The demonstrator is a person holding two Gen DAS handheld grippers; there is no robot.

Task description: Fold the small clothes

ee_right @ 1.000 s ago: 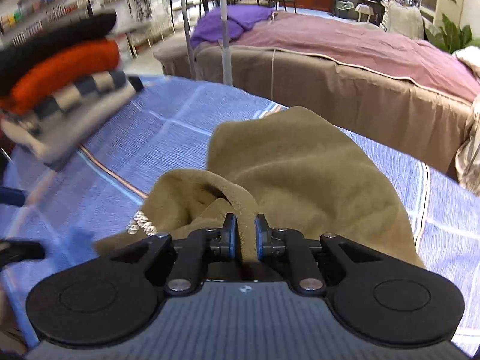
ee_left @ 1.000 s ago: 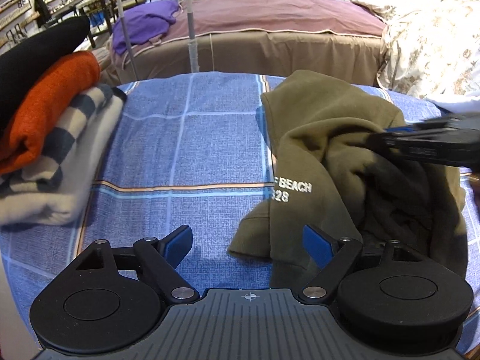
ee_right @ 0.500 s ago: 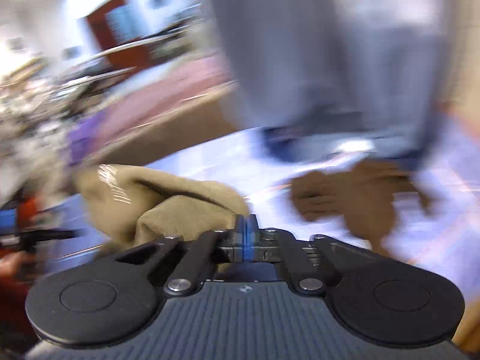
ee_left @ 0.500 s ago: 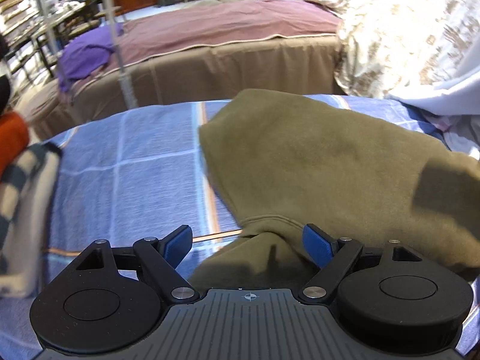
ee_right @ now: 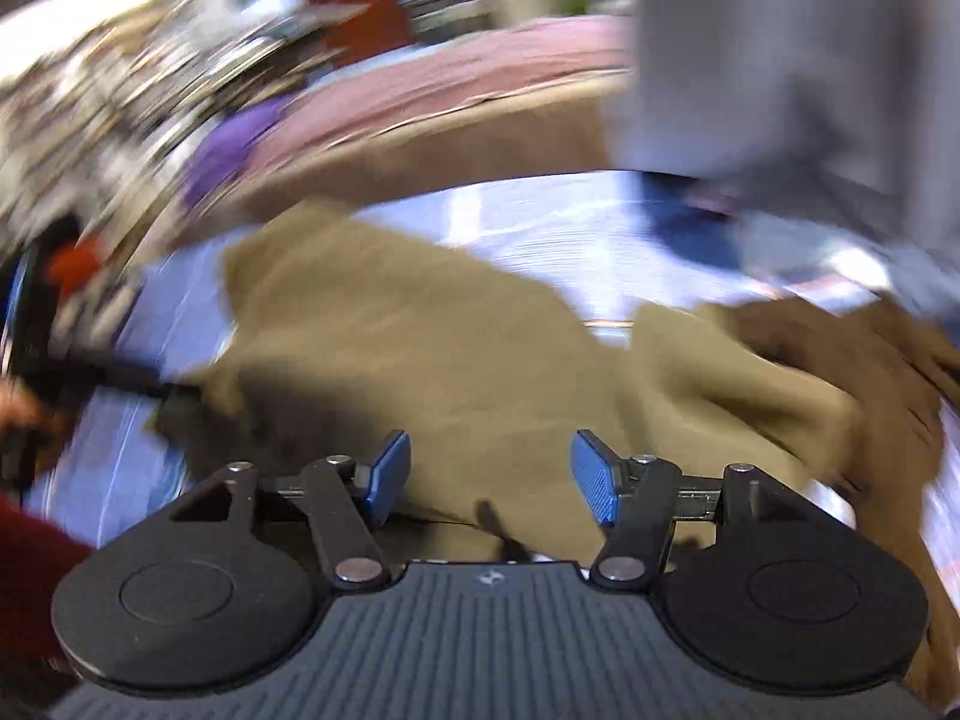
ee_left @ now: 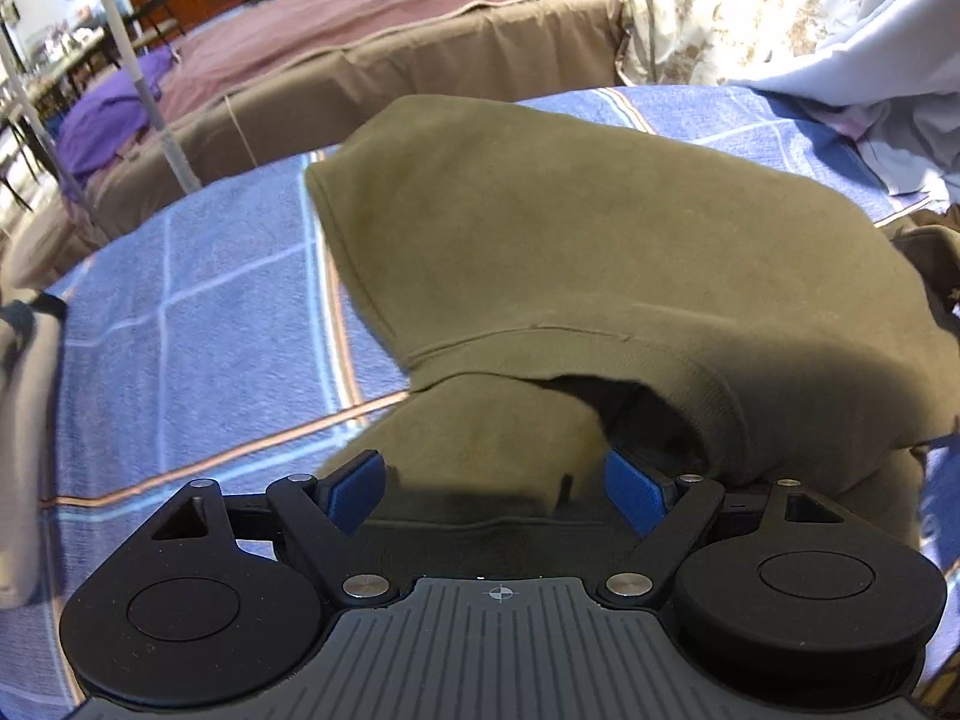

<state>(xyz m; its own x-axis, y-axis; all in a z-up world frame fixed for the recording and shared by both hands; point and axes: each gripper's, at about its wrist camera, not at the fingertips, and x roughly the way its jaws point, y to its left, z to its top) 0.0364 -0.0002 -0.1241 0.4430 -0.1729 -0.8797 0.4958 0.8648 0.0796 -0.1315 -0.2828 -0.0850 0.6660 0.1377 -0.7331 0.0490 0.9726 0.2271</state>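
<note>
Green top lies spread in the middle of the blue table, so with the left tool wide open and the right tool opening, empty, grab edges, not thick lumps.

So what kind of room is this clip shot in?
Probably a bedding or home-textile showroom, though I can't be sure: a made-up bed with a mauve cover, floral bedding heaped beside it, and an olive sweatshirt on a blue checked sheet.
</note>
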